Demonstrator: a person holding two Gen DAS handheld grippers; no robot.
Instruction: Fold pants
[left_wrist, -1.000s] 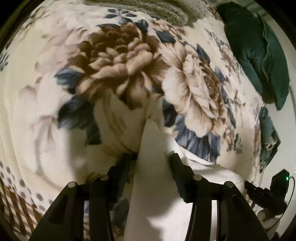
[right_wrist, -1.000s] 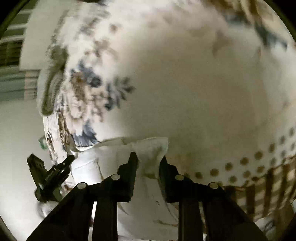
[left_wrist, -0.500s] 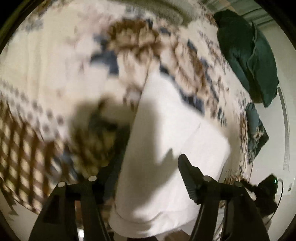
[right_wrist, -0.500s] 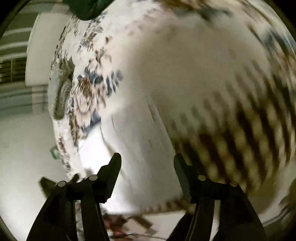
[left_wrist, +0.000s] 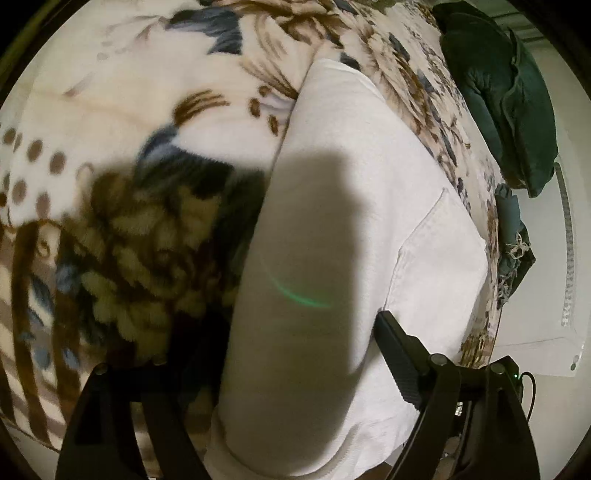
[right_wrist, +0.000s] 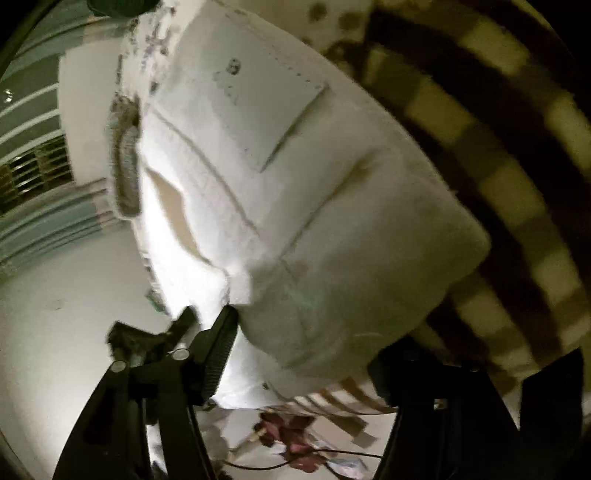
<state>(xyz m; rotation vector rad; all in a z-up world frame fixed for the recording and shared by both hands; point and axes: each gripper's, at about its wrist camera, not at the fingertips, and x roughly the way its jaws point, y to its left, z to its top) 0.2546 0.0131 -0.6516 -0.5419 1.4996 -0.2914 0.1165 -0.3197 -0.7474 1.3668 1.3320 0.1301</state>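
Both jaws wide open, gripping nothing. Left gripper (left_wrist: 280, 373) straddles the folded white cotton pants (left_wrist: 354, 229), which lie flat on the cream floral fleece blanket (left_wrist: 122, 122), stretching from 6 toward 12 o'clock. Right gripper (right_wrist: 306, 350) brackets the same bundle's corner at 12; back pocket (right_wrist: 258, 99) faces up, approx.

Risk, imo: fingers so close to the cloth could snag an edge on withdrawal and drag the top layer open.

Dark green cushion (left_wrist: 506, 92) at 2 o'clock. No containers in view.

White pants (left_wrist: 343, 206) lie on a cream blanket (left_wrist: 122, 110) with brown-and-blue flowers, beside dark green cushions (left_wrist: 502, 92).
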